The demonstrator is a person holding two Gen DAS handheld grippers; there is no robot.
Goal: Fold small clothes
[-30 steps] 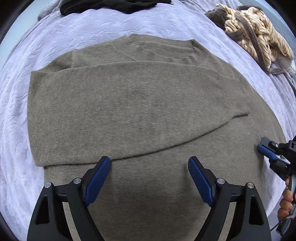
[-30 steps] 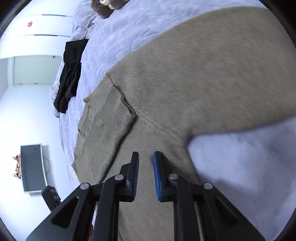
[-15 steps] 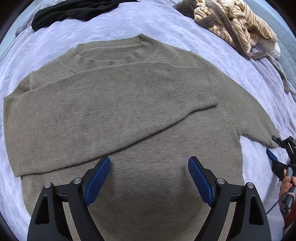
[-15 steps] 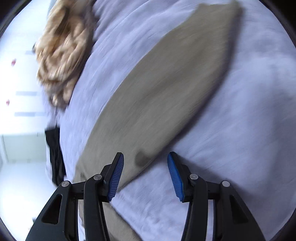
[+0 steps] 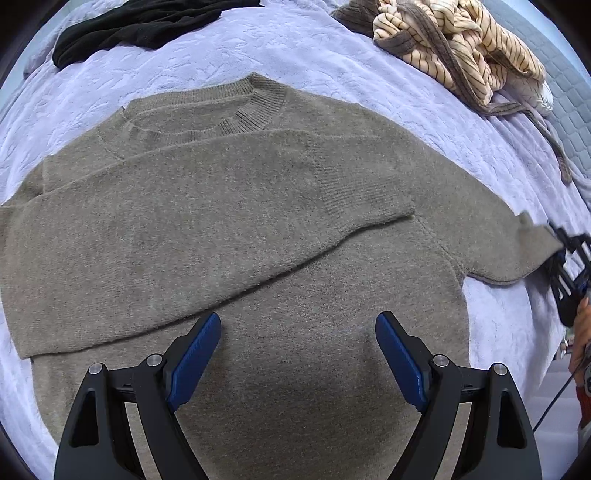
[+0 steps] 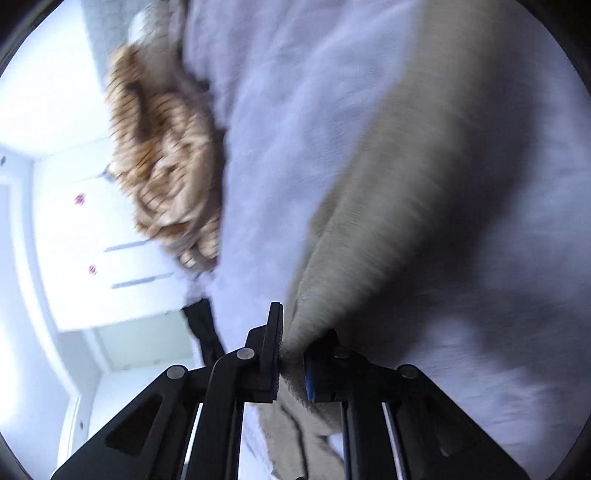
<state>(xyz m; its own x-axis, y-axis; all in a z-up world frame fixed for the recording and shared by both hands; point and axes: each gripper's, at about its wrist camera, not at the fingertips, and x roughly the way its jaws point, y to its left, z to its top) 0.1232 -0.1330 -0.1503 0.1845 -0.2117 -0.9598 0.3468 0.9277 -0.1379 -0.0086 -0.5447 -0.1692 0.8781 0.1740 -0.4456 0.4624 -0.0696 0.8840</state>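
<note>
An olive-brown knit sweater [image 5: 258,229] lies flat on the lavender bedspread [image 5: 332,55], collar away from me, its left sleeve folded across the chest. My left gripper [image 5: 297,354] is open and empty, hovering over the lower body of the sweater. The right sleeve [image 5: 509,251] stretches out to the right, and my right gripper [image 5: 565,258] holds its cuff at the frame edge. In the blurred right wrist view, the right gripper [image 6: 291,354] is shut on the sleeve [image 6: 388,206], which hangs away from the jaws.
A black garment [image 5: 140,26] lies at the far left of the bed. A heap of cream striped clothes [image 5: 458,55] lies at the far right; it also shows in the right wrist view [image 6: 166,155]. White cupboards [image 6: 92,240] stand beyond the bed.
My right gripper moved out along the right sleeve, opened, then shut on its cuff and lifted it. My left gripper drifted right over the sweater and stayed open.
</note>
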